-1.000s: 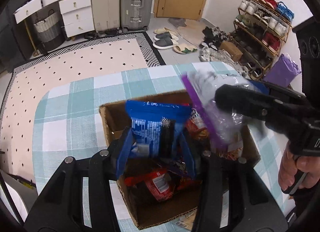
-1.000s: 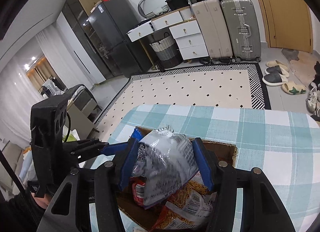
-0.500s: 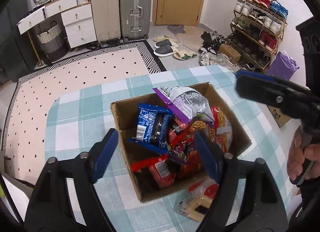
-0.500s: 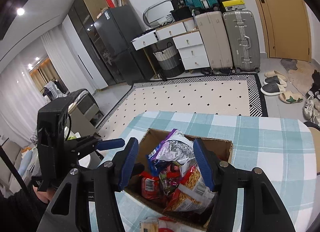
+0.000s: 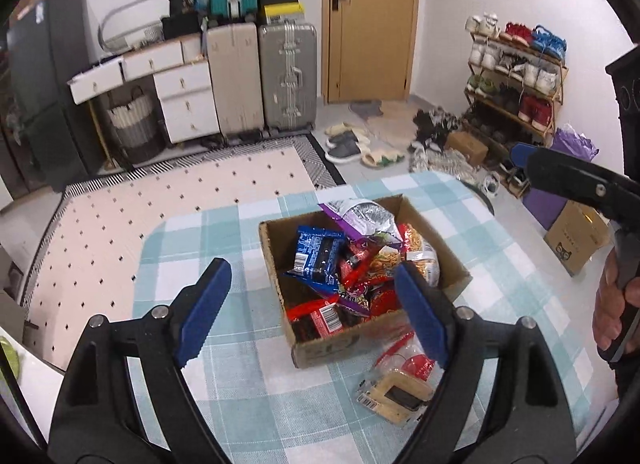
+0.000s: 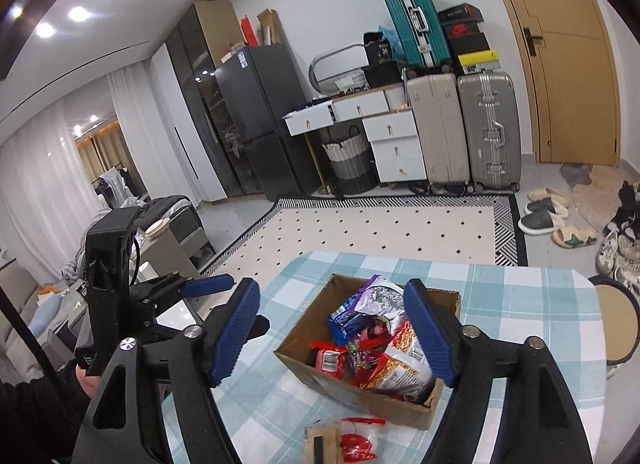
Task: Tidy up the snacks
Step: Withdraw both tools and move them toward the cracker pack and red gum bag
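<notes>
Purple bag point(image 5: 576, 145) shows only past left tool point(image 5: 308, 306); both tools opening, empty.

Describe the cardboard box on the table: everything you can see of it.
The cardboard box is a plain brown, open-topped carton with raw corrugated edges and a faint printed mark on its near wall. It sits flat on the teal-and-white checked tablecloth, turned at an angle to the table edge. It is heaped with snack packets: a blue one, a purple-and-silver bag rising above the rim, red wrappers and a noodle pack. No gripper touches it. A clear packet lies on the cloth just beside its near wall.
</notes>
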Available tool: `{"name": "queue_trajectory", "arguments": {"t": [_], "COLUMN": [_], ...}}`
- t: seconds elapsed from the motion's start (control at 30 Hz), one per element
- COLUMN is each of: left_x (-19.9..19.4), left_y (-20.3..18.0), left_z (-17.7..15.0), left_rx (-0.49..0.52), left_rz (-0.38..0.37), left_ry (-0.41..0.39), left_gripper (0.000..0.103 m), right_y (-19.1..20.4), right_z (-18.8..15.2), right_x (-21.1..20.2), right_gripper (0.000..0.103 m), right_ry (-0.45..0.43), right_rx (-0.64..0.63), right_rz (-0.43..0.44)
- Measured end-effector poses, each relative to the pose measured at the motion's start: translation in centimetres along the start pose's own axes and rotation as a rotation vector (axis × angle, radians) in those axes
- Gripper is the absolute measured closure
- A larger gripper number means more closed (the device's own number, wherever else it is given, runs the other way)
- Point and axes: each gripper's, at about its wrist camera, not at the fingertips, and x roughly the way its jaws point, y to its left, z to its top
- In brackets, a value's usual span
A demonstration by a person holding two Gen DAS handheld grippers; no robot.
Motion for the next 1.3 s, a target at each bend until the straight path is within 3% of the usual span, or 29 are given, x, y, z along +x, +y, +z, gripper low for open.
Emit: {"name": "queue_trajectory", "arguments": {"t": [0.2, 0.27, 0.57, 0.87, 1.03, 1.3], "left_x": [-4.8, -6.4, -11.0, -11.2, -10.5, -5.7], "left_y": [-0.4, -0.8, -2.2, -4.0, -3.6, -2.7], "left_z": [-1.9, -2.7, -6.4, -11.4, -14.1, -16.7], "left_rx": [-0.027, -0.026, -0.028, -0.040, -0.090, -0.155], "left_rz": [0.016, 0.029, 0.039, 0.020, 0.000, -0.034], "left_ry": [-0.076, -0.109, -0.173, -0.175, -0.173, -0.071], "left_gripper": [0.011, 0.000, 0.000, 0.000, 0.000, 0.000], "right_y": [2.2, 2.6, 3.8, 4.5, 4.2, 3.0], "right_z": [-2.1, -3.0, -6.9, -11.8, -14.3, -17.2], "right_x": [-3.5, -4.4, -7.8, -10.7, -10.0, -7.3], "right_gripper": [0.011, 0.008, 0.004, 0.001, 0.001, 0.001], "right_ry": [-0.060, -0.070, -0.102, -0.188, -0.166, -0.113], "right_rx": [-0.020, -0.015, 0.000, -0.014, -0.017, -0.026], "right_rz": [-0.002, -0.007, -0.002, -0.038, -0.087, -0.139]}}
